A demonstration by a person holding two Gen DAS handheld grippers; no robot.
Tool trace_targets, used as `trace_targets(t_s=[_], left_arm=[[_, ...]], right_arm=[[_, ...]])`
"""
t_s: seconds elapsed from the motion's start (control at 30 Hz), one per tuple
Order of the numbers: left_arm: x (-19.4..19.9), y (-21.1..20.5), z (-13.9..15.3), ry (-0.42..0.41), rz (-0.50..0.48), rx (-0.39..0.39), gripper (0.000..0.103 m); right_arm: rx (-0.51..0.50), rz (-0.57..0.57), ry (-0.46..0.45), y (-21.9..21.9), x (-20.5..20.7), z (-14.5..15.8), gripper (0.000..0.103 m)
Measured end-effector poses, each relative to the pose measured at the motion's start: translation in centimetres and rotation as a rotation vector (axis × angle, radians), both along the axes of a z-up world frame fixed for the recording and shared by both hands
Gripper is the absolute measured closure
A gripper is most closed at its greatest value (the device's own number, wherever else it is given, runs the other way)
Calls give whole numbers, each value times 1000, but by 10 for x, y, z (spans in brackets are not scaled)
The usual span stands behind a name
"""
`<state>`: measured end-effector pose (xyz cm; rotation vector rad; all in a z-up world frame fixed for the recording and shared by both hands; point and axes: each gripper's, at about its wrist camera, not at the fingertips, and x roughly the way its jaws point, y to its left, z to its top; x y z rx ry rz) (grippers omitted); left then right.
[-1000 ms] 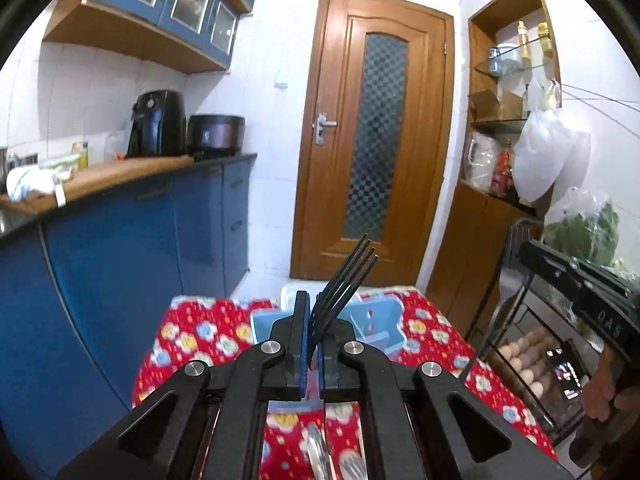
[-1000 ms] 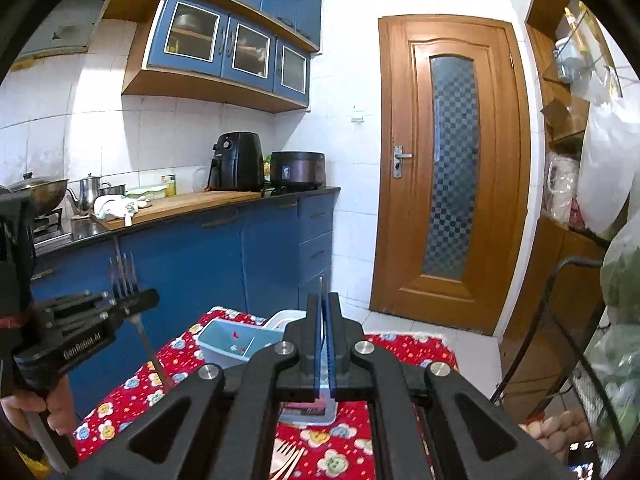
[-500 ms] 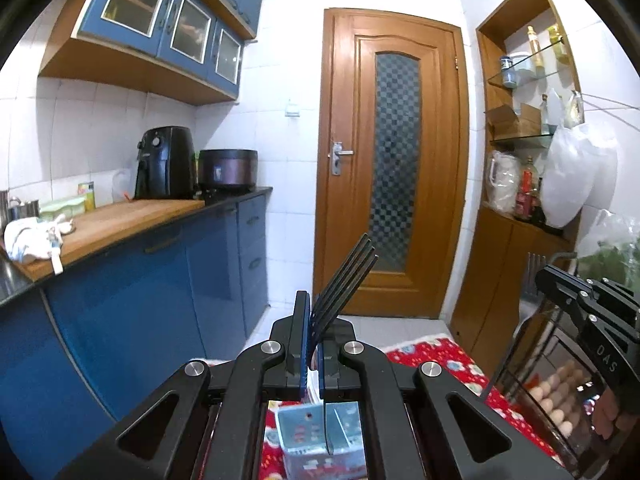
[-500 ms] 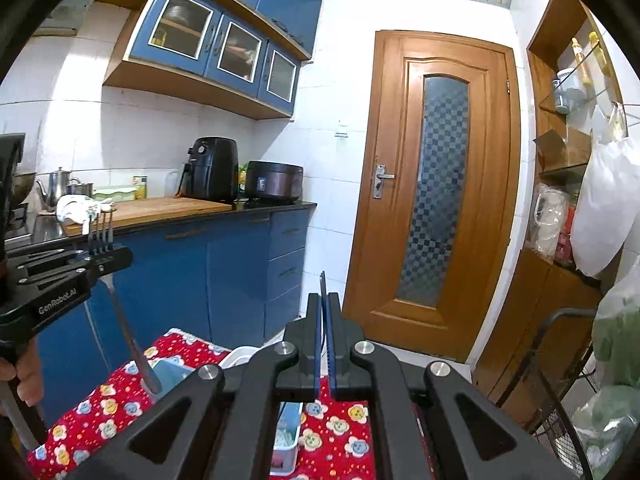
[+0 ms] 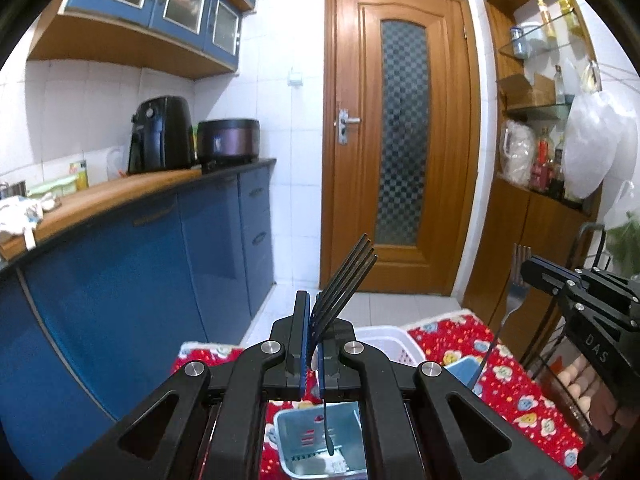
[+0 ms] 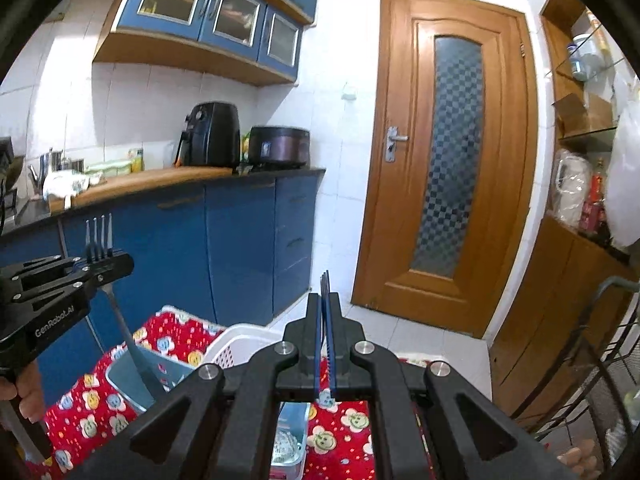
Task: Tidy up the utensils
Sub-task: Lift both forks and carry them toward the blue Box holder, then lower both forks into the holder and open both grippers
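My left gripper (image 5: 310,320) is shut on a fork (image 5: 346,276), tines up, handle hanging down into a light blue compartment bin (image 5: 320,444) on the red flowered tablecloth (image 5: 496,364). In the right wrist view the left gripper (image 6: 102,266) holds that fork (image 6: 120,320) with its handle inside the blue bin (image 6: 132,380). My right gripper (image 6: 326,308) is shut on a second fork (image 6: 325,280), seen edge-on. From the left wrist view the right gripper (image 5: 536,276) holds this fork (image 5: 514,300), handle down toward another blue bin (image 5: 466,372).
A white perforated basket (image 5: 384,340) stands behind the bins. Blue cabinets with a wooden counter (image 5: 120,196) run along the left. A wooden door (image 5: 400,140) is ahead. A black wire rack with eggs (image 5: 576,380) stands at the right.
Both grippers have risen and tilted up with their forks, so less table shows. The left fork's handle now hangs into the blue bin.
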<state>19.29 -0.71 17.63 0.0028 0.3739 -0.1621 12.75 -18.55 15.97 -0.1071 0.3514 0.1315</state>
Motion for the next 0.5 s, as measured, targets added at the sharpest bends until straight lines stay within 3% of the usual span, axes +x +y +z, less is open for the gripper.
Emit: trace_targets(t_s=[0.5], left_arm=[[18,4,-59,117,1,-26,100]], right_arm=[[16,44,111,6,18,-43,99]])
